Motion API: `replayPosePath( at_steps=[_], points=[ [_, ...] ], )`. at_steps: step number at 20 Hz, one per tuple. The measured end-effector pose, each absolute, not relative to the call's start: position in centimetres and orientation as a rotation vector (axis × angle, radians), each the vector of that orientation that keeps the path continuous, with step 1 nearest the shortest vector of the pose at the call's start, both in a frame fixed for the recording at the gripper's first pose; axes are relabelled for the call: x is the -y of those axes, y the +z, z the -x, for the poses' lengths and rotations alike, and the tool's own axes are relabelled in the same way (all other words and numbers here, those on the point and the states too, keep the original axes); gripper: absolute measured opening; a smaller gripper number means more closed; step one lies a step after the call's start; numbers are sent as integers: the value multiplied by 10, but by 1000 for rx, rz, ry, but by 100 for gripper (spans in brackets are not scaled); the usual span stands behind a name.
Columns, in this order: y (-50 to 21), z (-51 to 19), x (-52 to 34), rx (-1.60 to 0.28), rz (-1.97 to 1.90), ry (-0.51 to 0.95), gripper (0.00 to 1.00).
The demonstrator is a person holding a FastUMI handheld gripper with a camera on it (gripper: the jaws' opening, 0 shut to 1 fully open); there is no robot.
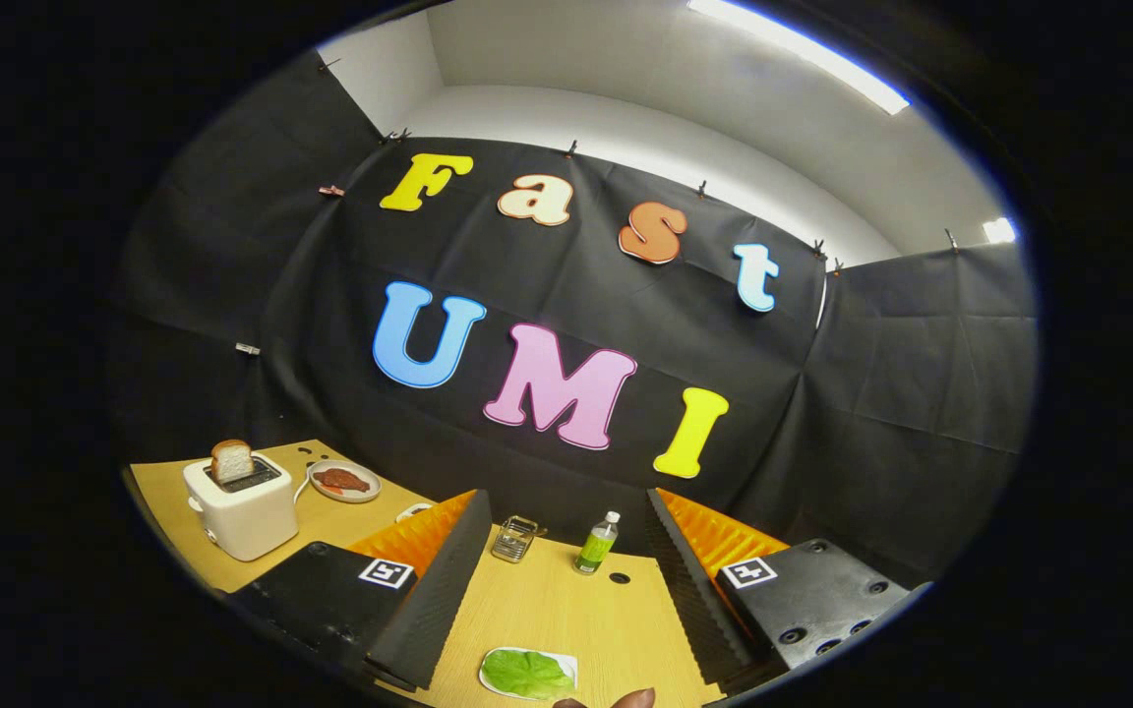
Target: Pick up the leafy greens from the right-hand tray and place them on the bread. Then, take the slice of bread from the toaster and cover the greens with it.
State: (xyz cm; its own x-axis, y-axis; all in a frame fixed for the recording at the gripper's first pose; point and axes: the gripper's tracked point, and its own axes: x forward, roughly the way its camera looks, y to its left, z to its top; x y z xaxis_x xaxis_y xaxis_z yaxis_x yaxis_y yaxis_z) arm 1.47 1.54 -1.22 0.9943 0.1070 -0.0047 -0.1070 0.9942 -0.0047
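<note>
My gripper [557,570] is open, its two ribbed fingers [439,580] spread wide above the wooden table [547,610], with nothing between them. A green leaf [525,673] lies on a small white tray [569,665] on the table, low between the fingers and close to me. Far off beyond the left finger stands a white toaster [242,506] with a slice of bread [232,460] sticking up out of its slot. Just right of the toaster sits a round plate [344,481] holding something reddish brown; I cannot tell whether bread lies under it.
A small clear glass container [514,538] and a green bottle [597,543] with a white cap stand at the table's back edge, ahead between the fingers. A person's fingertips [616,700] show just right of the leaf tray. Black cloth walls close the booth behind.
</note>
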Motion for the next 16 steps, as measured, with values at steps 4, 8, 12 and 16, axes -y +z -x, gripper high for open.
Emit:
replayPosePath(
  at_steps=[4, 8, 12, 16],
  points=[
    [-59, -28, -26, -119, 41, 257, 97],
    [-137, -36, -34, -306, 49, 411, 97],
    [-221, -34, -47, -508, -2, 563, 96],
    [-310, -27, -47, -687, 8, 643, 92]
  ],
)
